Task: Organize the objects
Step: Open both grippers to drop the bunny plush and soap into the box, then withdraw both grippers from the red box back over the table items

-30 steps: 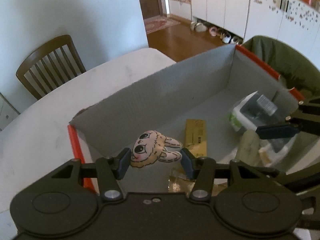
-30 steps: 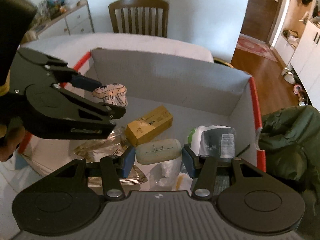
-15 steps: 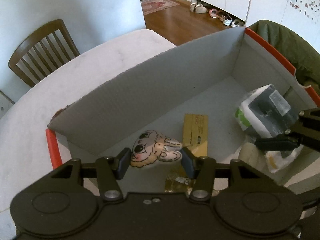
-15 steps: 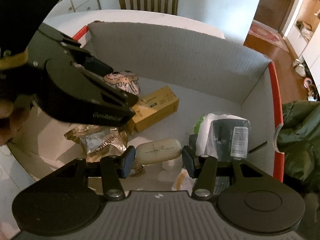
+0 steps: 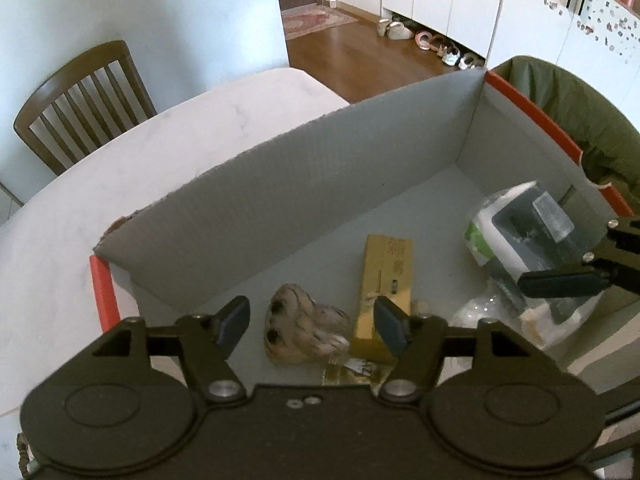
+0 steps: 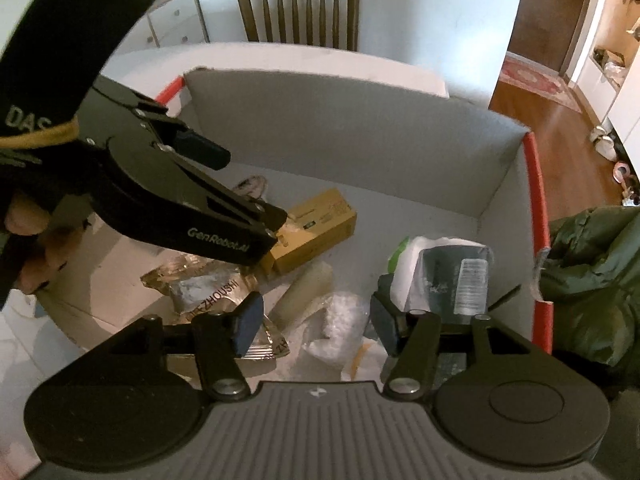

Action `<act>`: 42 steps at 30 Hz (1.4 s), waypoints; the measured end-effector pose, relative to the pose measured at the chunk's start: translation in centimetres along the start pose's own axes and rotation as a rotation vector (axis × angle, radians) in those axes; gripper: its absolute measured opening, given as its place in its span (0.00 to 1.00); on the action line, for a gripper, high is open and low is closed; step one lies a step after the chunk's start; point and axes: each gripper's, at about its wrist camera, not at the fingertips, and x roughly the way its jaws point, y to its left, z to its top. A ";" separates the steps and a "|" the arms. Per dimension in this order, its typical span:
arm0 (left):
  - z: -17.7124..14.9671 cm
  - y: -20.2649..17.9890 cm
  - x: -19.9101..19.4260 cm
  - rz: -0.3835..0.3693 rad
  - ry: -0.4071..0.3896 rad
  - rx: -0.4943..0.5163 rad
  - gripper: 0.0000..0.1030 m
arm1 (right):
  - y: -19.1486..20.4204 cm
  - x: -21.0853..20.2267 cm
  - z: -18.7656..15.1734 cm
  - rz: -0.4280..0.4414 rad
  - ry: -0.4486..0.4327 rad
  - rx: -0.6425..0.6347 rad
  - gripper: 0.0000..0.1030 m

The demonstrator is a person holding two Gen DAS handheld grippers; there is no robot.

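A grey cardboard box (image 5: pixel 304 184) with a red rim (image 6: pixel 538 208) stands on the white table. My left gripper (image 5: pixel 312 324) is open over its near left corner, and the pale bunny toy (image 5: pixel 304 334) lies loose on the box floor between and below the fingers. My right gripper (image 6: pixel 316 322) is open too; a pale oblong piece (image 6: pixel 306 292) lies in the box just beyond it. The right wrist view shows the left gripper (image 6: pixel 240 192) held by a hand, with the bunny toy (image 6: pixel 250 188) partly hidden behind it.
Inside the box are a yellow carton (image 5: pixel 386 280), a foil bag (image 6: pixel 212 292), clear plastic wrap (image 6: pixel 340 320) and a white-green packet with a dark item (image 5: pixel 516 232). A wooden chair (image 5: pixel 80 104) stands beyond the table (image 5: pixel 120 160). A green jacket (image 5: pixel 568 112) hangs beside the box.
Both grippers have opened. The bunny toy dropped from the left gripper to the box floor, and the pale oblong piece dropped from the right gripper into the box.
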 end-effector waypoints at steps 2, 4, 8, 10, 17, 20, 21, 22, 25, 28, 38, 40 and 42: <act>-0.2 0.2 -0.6 -0.015 -0.014 -0.014 0.70 | -0.2 -0.7 -0.1 0.007 -0.017 0.010 0.57; -0.3 0.4 -1.2 -0.018 -0.024 -0.019 0.70 | -0.4 -1.4 -0.2 0.004 -0.039 0.021 0.57; -0.8 0.5 -3.1 -0.040 -0.061 -0.032 0.71 | -0.4 -3.3 -0.2 0.005 -0.090 0.046 0.57; -1.2 0.6 -4.2 -0.050 -0.085 -0.038 0.71 | -0.3 -4.3 -0.3 0.014 -0.109 0.057 0.57; -2.1 0.9 -7.7 -0.066 -0.161 -0.053 0.72 | 0.3 -6.8 -0.7 0.024 -0.159 0.078 0.57; -2.7 1.4 -9.1 -0.069 -0.196 -0.065 0.73 | 1.2 -7.8 -0.9 0.010 -0.181 0.081 0.57; -2.8 1.5 -9.6 -0.071 -0.208 -0.072 0.73 | 1.4 -8.1 -0.9 0.003 -0.187 0.084 0.57; -3.1 1.7 -10.3 -0.073 -0.219 -0.078 0.74 | 1.7 -8.5 -1.0 -0.001 -0.196 0.088 0.57; -4.0 2.4 -11.8 -0.080 -0.252 -0.085 0.75 | 2.7 -9.5 -0.9 -0.002 -0.221 0.104 0.57; -5.0 3.3 -13.3 -0.086 -0.278 -0.089 0.76 | 3.9 -10.4 -0.9 -0.004 -0.247 0.122 0.57; -8.7 6.6 -17.4 -0.099 -0.353 -0.077 0.83 | 8.8 -12.3 -0.9 -0.026 -0.314 0.180 0.63; -9.5 7.4 -18.0 -0.098 -0.364 -0.076 0.86 | 9.8 -12.5 -0.9 -0.025 -0.332 0.191 0.68; -10.2 8.2 -18.5 -0.098 -0.374 -0.073 0.89 | 10.9 -12.6 -0.8 -0.017 -0.347 0.204 0.70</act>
